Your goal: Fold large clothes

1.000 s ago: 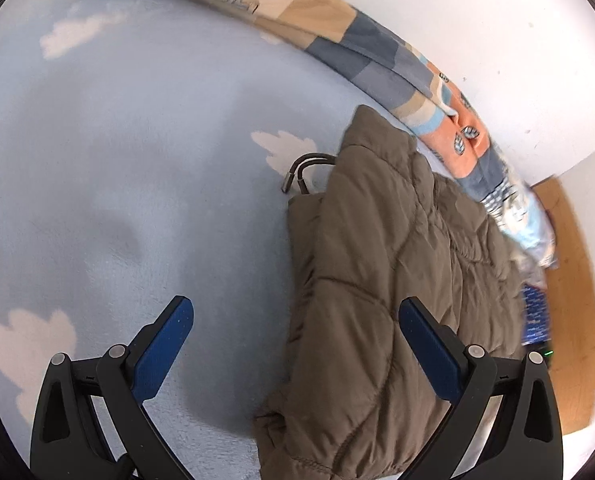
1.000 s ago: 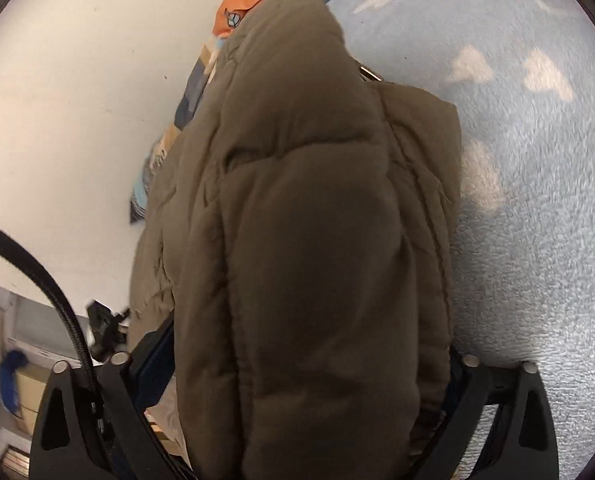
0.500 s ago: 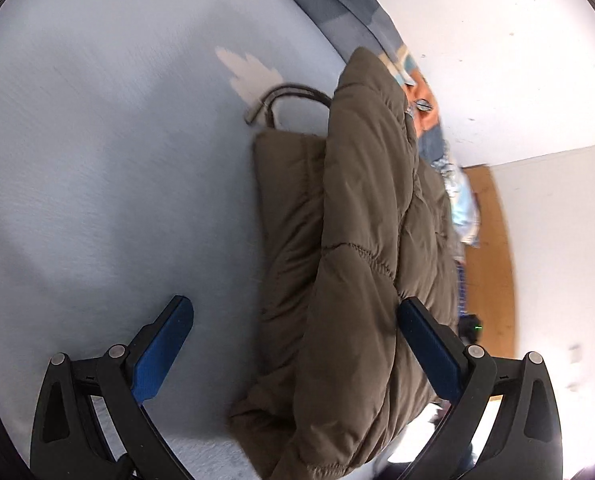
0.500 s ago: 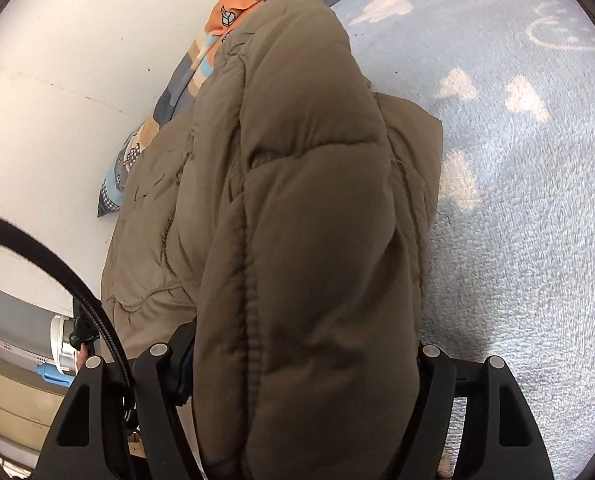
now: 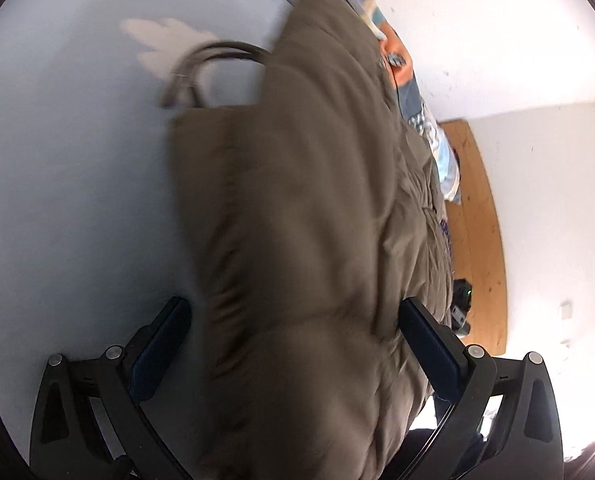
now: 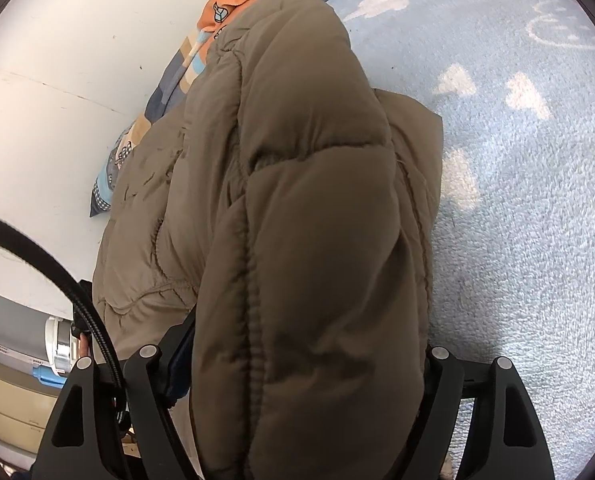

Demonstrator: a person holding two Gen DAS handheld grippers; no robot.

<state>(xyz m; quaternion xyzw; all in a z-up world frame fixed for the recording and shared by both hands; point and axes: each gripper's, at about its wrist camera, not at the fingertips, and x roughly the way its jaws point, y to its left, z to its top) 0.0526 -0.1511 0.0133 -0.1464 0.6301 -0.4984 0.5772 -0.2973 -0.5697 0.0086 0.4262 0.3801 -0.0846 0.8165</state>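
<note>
A brown puffer jacket lies bunched lengthwise on a light blue bed cover with white cloud shapes. My left gripper is open and straddles the jacket's near end; its blue pads stand either side of the padding and the picture is blurred. In the right wrist view a thick raised fold of the jacket fills the whole gap of my right gripper. Its jaws are opening slightly, with the fold still wedged between them and hiding the right finger's pad.
A dark looped cord pokes out at the jacket's far edge. A patchwork quilt runs along the white wall behind. Wooden floor shows past the bed's side. A black cable and plastic drawers sit at lower left.
My left gripper has dropped and swung right over the jacket, which now sits between its jaws instead of beside them. The right gripper has stayed put around the fold, its jaws narrowing, then widening a little.
</note>
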